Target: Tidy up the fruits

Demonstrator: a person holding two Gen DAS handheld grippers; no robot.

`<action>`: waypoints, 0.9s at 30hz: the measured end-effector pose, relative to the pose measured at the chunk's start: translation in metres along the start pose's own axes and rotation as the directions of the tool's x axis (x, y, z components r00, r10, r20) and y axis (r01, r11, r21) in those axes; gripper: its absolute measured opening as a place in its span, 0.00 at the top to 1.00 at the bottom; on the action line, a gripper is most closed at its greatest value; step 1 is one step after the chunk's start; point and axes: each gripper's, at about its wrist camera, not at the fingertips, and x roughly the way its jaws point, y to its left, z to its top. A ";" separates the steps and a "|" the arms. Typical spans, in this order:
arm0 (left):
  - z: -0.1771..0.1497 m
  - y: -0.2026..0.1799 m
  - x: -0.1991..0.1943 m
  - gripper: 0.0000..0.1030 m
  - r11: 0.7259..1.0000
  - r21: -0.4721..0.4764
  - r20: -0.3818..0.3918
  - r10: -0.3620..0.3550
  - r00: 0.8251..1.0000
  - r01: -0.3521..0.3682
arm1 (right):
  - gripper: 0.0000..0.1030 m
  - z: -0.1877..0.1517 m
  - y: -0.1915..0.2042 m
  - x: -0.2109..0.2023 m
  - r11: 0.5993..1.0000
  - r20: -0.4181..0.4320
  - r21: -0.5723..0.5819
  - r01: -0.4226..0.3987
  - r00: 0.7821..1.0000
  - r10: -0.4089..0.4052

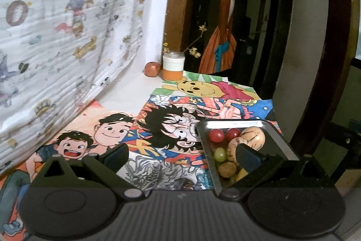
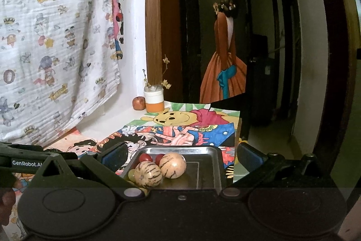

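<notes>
We saw the fruits gathered in a shallow metal tray (image 2: 207,150) that sat on cartoon drawings (image 1: 171,123) spread over the table. Two pale, round melons with dark stripes (image 2: 172,165) lay touching in the tray's left half; behind them sat two red grapes (image 1: 216,135), and toward the tray's near left corner a green grape (image 1: 220,154) and a small brownish fruit (image 1: 226,169). The tray's right half was bare metal. Our right gripper (image 2: 180,155) hung just over the tray's near edge with its fingers spread wide and empty, the melons between them. Our left gripper (image 1: 180,154) was likewise spread and empty, to the left of the tray, its right finger crossing in front of the melons. Far beyond the tray, at the wall, a reddish round fruit (image 1: 152,69) stood beside an orange-and-white jar (image 1: 173,66). The green grape was mostly hidden behind a melon in the right wrist view, and a yellowish piece at the tray's near edge was too covered to name.
</notes>
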 end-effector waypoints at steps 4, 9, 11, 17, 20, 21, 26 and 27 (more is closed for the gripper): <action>-0.001 0.005 -0.008 0.00 1.000 -0.017 0.011 0.024 1.000 -0.024 | 0.00 0.000 0.005 -0.005 0.999 0.010 -0.009 0.034 0.999 -0.034; -0.006 0.008 -0.017 0.00 0.997 -0.021 0.047 0.072 0.996 -0.071 | 0.00 -0.001 0.006 -0.012 0.999 0.021 0.015 0.028 0.999 -0.028; -0.010 0.009 -0.019 0.00 0.995 -0.020 0.070 0.100 0.993 -0.099 | 0.00 -0.002 0.008 -0.014 0.999 0.022 0.012 0.031 0.999 -0.031; -0.020 0.016 -0.023 0.00 0.995 -0.038 0.093 0.095 0.991 -0.092 | 0.00 -0.013 0.014 -0.026 1.000 0.049 0.027 0.001 0.999 -0.002; -0.027 0.018 -0.026 0.00 0.997 -0.036 0.085 0.074 0.994 -0.071 | 0.00 -0.018 0.017 -0.028 0.999 0.037 0.031 -0.011 0.999 0.010; -0.030 0.019 -0.027 0.00 0.997 -0.026 0.083 0.069 0.994 -0.067 | 0.00 -0.019 0.018 -0.029 1.000 0.036 0.031 -0.007 0.999 0.006; -0.043 0.024 -0.033 0.00 0.996 -0.023 0.108 0.092 0.990 -0.090 | 0.00 -0.027 0.027 -0.040 1.000 0.044 0.015 -0.028 0.999 0.027; -0.045 0.027 -0.033 0.00 0.995 -0.036 0.105 0.093 0.990 -0.090 | 0.00 -0.029 0.029 -0.042 0.999 0.048 0.013 -0.030 0.998 0.029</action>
